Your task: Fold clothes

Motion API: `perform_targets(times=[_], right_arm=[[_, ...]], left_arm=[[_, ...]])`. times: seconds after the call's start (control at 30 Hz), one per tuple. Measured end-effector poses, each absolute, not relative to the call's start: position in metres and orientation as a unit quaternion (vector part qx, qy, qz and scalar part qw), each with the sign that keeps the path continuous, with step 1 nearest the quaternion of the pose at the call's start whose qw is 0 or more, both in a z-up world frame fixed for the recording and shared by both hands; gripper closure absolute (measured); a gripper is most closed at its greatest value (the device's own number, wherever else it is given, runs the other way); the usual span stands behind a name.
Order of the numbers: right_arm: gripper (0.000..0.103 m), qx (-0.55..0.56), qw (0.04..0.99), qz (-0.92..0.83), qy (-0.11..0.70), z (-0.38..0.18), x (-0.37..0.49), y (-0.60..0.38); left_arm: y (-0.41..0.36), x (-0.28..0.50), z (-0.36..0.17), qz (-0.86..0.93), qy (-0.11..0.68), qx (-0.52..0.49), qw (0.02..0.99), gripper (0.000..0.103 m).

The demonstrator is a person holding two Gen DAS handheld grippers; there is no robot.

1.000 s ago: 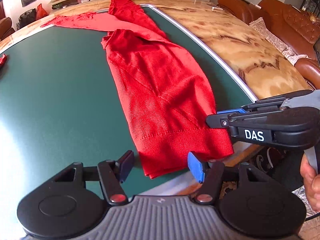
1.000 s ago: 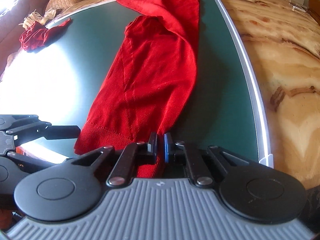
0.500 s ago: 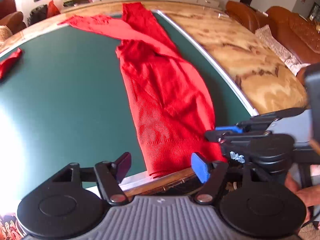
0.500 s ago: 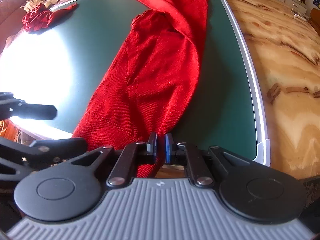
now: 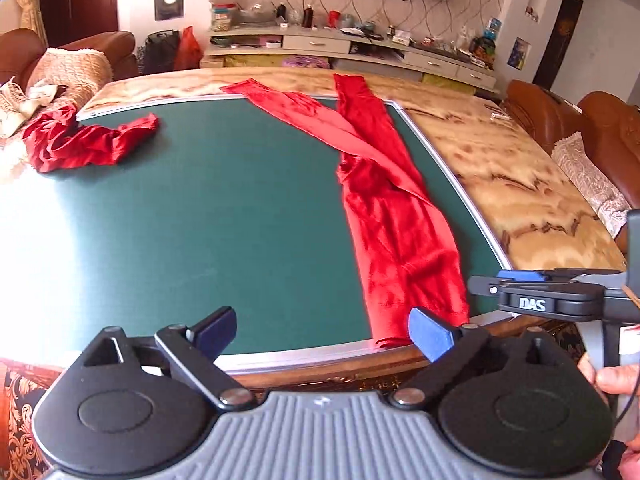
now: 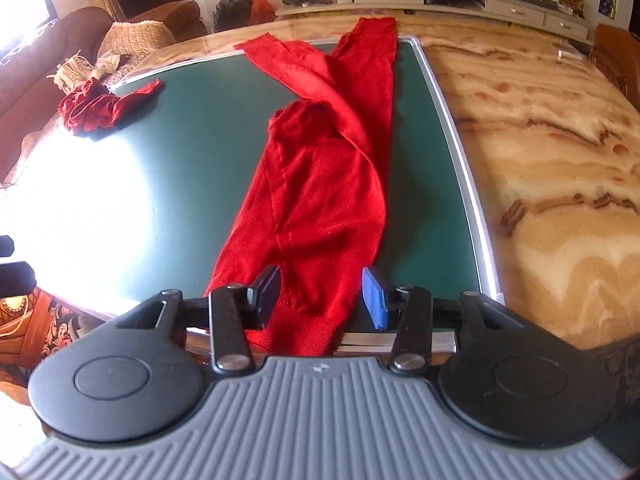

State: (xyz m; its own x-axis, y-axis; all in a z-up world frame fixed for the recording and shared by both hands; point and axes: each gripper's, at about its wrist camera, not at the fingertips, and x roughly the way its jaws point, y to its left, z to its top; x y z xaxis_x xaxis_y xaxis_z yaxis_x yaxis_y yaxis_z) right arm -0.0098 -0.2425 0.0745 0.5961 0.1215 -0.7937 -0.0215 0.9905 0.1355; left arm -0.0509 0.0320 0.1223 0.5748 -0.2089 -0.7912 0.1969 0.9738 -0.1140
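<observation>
A red sweater (image 5: 396,224) lies folded lengthwise along the right side of the green mat (image 5: 200,220), sleeves spread at the far end; its hem hangs a little over the near table edge. It also shows in the right wrist view (image 6: 320,200). My left gripper (image 5: 324,328) is open and empty, held off the near edge, left of the hem. My right gripper (image 6: 322,294) is open, its jaws either side of the hem and not touching it. The right gripper also shows in the left wrist view (image 5: 540,292).
A second red garment (image 5: 84,140) lies crumpled at the mat's far left corner, also in the right wrist view (image 6: 100,106). A marble tabletop (image 6: 540,160) borders the mat on the right. Sofas (image 5: 580,120) and a cabinet (image 5: 360,46) stand beyond.
My right gripper opened and let go of the sweater's hem. Both grippers drew back from the table and rose, so the whole mat and the second garment now show.
</observation>
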Motion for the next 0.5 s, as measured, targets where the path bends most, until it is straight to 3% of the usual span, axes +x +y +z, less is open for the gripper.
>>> perform_targets(times=[0.3,0.5], right_arm=[[0.05,0.035,0.905,0.043,0.423,0.083,-0.019,-0.229],[0.05,0.04,0.903,0.038,0.427,0.072,0.0,-0.24]], left_arm=[[0.067,-0.058,0.118,-0.098,0.439,-0.017,0.893,0.007],[0.072,-0.018,0.106,-0.099,0.448,-0.005,0.889,0.007]])
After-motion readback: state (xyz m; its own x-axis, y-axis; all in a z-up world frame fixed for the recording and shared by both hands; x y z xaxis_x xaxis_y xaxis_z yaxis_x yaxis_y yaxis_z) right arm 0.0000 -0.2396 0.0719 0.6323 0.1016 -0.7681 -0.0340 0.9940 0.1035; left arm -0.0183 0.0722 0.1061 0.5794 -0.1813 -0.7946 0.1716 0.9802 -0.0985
